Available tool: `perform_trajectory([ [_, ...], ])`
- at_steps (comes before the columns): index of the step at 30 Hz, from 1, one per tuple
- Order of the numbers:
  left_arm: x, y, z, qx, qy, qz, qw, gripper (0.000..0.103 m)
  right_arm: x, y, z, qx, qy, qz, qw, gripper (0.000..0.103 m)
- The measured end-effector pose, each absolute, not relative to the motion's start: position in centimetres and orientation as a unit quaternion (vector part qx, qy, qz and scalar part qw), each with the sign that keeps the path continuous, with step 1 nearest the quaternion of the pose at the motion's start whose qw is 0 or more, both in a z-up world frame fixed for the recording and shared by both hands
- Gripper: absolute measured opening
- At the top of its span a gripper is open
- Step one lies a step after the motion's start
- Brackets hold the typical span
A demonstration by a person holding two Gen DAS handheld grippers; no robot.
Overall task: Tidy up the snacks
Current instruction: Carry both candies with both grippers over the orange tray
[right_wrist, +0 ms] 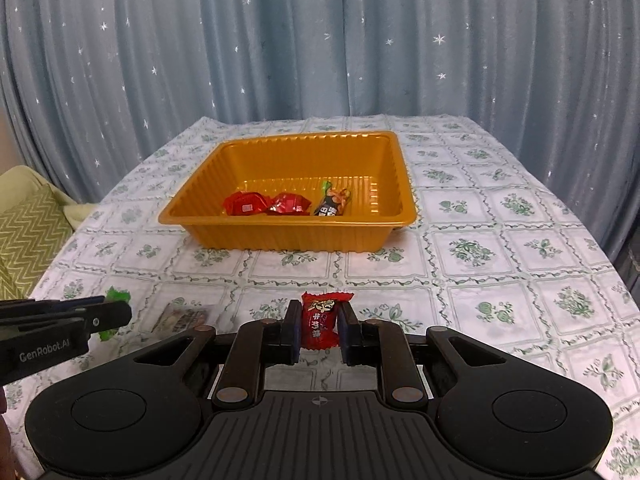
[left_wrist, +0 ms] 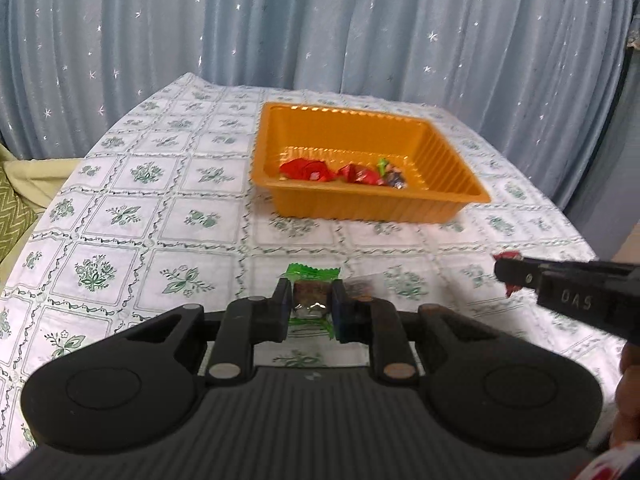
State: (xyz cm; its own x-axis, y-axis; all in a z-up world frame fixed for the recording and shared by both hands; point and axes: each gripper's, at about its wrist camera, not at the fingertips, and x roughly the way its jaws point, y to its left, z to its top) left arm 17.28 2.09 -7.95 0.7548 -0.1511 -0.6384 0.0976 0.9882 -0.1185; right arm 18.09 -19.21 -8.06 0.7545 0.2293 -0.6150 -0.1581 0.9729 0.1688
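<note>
Now left hand-held gripper [left_wrist: 310,304] clamping green-wrapped candy [left_wrist: 311,294], right hand-held gripper [right_wrist: 319,326] clamping red-wrapped candy [right_wrist: 320,320]

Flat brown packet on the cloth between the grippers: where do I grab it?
Probably from above, jaws across the shorter width of the flat brown packet, mid-body: it lies flat on the tablecloth, with no raised edge to catch sideways.

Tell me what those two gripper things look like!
Both are black plastic. The left gripper and right gripper each have two flat fingers with dark blue pads, hinged arms with round metal pins, a ribbed body and two round bulges. White lettering on the left gripper's side reads GenRobot.AI.
</note>
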Motion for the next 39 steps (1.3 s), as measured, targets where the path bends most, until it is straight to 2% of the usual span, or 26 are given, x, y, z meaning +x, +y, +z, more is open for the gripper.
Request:
perform_trajectory([
  [18, 16.8, 0.4, -3.9, -0.041, 0.321, -0.098, 0.941, 0.018, 16.2, -20.1, -4.8, 0.063, 0.314, 0.104, 0.942, 0.019],
  [28, 23.5, -0.2, -1.9, -0.037, 0.298, -0.118, 0.946, 0.018, 21.7, -21.1, -2.7, 0.077, 0.286, 0.097, 0.95, 0.019],
  [39, 31.7, 0.8, -4.0, -0.046, 0.313, -0.112, 0.942, 0.018, 29.4, -19.9, -3.8, 0.089, 0.277, 0.086, 0.953, 0.019],
])
